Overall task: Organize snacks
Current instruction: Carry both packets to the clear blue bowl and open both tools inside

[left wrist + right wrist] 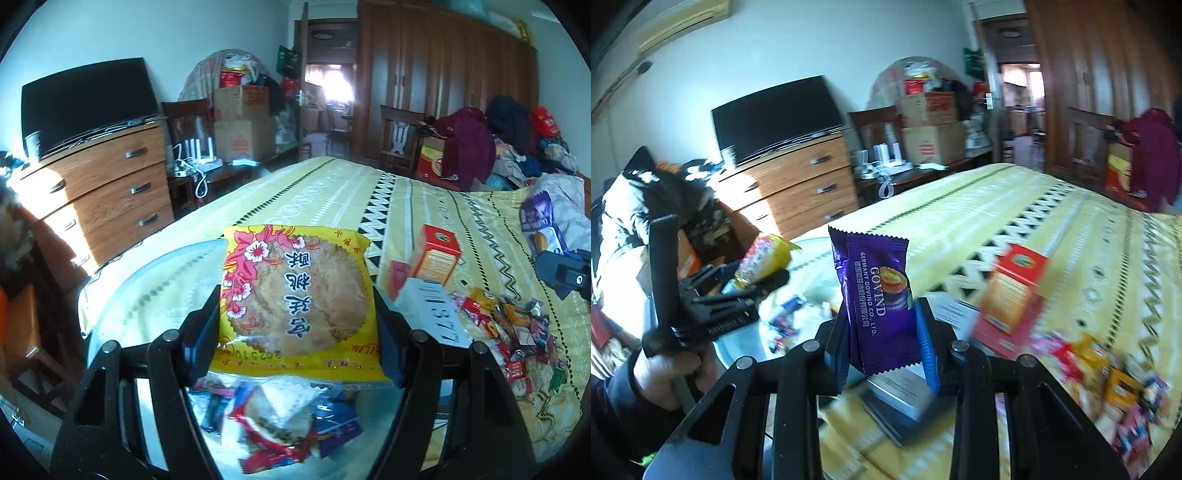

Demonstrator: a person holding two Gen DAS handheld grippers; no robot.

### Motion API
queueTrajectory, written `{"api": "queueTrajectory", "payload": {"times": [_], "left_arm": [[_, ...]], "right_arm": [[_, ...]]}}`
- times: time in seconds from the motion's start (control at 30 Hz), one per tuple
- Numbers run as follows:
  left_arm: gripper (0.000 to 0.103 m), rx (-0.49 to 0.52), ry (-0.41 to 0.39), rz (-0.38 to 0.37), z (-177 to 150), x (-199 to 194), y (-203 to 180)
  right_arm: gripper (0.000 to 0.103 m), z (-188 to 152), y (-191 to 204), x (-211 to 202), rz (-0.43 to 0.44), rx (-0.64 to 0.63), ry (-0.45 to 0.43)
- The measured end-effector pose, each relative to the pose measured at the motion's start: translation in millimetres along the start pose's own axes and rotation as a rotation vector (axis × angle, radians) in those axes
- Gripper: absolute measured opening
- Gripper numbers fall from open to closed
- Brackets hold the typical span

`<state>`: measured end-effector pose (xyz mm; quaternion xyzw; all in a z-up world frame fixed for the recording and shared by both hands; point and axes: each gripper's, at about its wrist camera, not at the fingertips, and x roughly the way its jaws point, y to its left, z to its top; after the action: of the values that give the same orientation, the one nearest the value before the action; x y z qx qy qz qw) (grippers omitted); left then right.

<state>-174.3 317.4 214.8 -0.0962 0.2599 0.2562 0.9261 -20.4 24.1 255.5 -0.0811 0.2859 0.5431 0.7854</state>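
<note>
My left gripper (295,317) is shut on a yellow packet with a round biscuit (295,295) and holds it above a clear round tray (155,280) with several small snacks (280,424) in it. It also shows in the right wrist view (757,273), over the tray (812,251). My right gripper (882,332) is shut on a purple snack packet (879,299) and holds it upright above the bed, right of the tray. The right gripper shows at the right edge of the left wrist view (565,273), with the purple packet (543,229).
A red and orange box (437,258) stands on the yellow bedspread (332,192) beside a white card (436,314). A heap of loose wrapped sweets (509,332) lies to the right. A wooden dresser (99,199) with a television stands left of the bed.
</note>
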Motion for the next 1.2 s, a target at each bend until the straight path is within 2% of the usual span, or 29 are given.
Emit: {"api": "queueTrajectory", "payload": {"times": [0.2,0.47,1.2], "left_arm": [[0.072,-0.062,0.027,0.013,-4,9,29],[0.072,-0.099,0.073,0.006,-10,21,50],[0.072,-0.087,0.110,-0.011,-9,34,58]], "right_arm": [[0.035,25,46,58,0.088,-0.035,0.061],[0.035,26,78,101,0.128,-0.068,0.115],[0.035,19,71,116,0.147,-0.038,0.141]]}}
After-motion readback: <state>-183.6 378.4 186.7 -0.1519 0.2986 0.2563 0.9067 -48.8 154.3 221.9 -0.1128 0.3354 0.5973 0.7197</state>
